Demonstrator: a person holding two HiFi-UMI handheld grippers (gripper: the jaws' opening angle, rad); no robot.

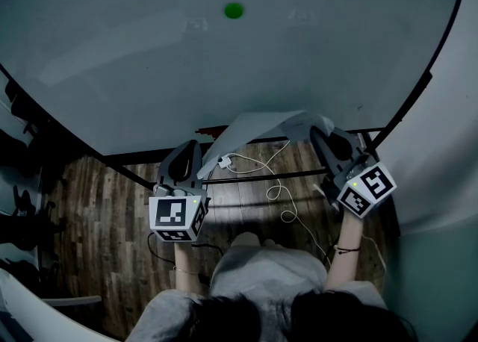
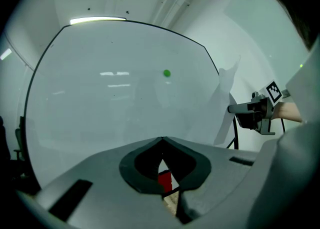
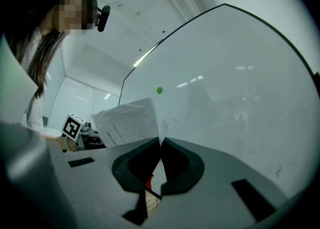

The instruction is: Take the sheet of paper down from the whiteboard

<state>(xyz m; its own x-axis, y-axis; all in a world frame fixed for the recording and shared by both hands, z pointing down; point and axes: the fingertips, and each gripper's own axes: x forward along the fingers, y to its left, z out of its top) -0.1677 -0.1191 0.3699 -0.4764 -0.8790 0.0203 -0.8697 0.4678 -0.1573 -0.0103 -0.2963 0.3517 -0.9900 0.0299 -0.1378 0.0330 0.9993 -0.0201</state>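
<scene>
Just below the whiteboard (image 1: 149,57), the sheet of paper (image 1: 258,130) hangs clear of the board face. It is pinched at one edge by the right gripper (image 1: 321,131), whose jaws are closed tight on it; the right gripper view shows the printed page fanning up and to the left from the meeting jaw tips. The green magnet (image 1: 234,10) sits alone on the board, well above the sheet, so the paper looks already freed and the step in hand seems to be bringing it away. The left gripper (image 1: 191,146) is closed too, with nothing between its jaws, and points toward the board near the sheet's free end without touching it. To finish well, the right grip should be firm, since the hold is only on an edge and the sheet droops and curls. Drawing it straight back from the board, not sideways along it, would avoid dragging a corner against the lower frame (image 1: 142,154). If the page flaps, the left gripper could open and take the loose end, gently enough not to crease it.
</scene>
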